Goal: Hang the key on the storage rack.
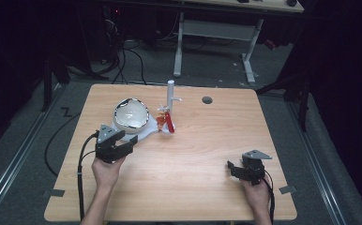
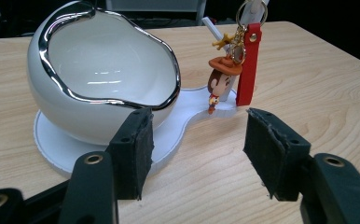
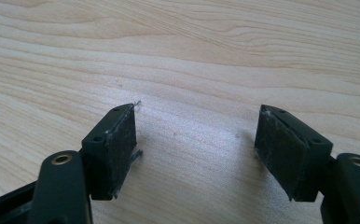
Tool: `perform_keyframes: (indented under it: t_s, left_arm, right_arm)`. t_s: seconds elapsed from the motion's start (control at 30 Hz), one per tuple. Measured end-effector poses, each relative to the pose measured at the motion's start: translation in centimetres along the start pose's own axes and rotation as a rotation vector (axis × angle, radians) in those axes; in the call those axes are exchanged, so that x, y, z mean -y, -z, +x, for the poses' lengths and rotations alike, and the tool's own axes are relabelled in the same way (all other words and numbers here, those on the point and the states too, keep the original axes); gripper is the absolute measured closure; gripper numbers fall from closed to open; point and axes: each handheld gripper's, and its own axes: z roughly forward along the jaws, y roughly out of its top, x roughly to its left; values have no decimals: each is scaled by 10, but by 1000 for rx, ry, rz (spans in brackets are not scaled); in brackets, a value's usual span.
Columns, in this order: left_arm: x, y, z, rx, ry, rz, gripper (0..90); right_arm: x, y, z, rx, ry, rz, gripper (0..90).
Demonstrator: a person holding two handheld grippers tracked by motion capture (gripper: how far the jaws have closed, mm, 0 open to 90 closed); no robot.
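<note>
A white egg-shaped bowl (image 1: 131,114) (image 2: 103,70) with a chrome rim sits on a flat white base (image 1: 147,134) (image 2: 187,107). Beside it on the same base rises a white post (image 1: 170,91), and from its peg hangs a keychain with a red strap (image 1: 169,122) (image 2: 249,65) and a small cowboy figure (image 2: 223,77). My left gripper (image 1: 128,141) (image 2: 197,149) is open just in front of the base, nothing between its jaws. My right gripper (image 1: 231,168) (image 3: 194,147) is open over bare wood at the table's near right.
The wooden table (image 1: 207,140) has a round grommet hole (image 1: 207,100) near its far edge. A cable (image 1: 80,173) trails from the left gripper off the near left edge. Beyond the table stand a desk frame (image 1: 216,33) and floor cables.
</note>
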Motion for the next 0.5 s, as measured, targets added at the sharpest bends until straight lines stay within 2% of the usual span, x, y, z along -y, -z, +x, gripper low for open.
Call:
perform_keyframes:
  t_s: [0.5]
  left_arm:
    - [13, 13, 2, 0, 21, -7, 421]
  right_arm:
    - [0, 0, 0, 0, 0, 0, 297]
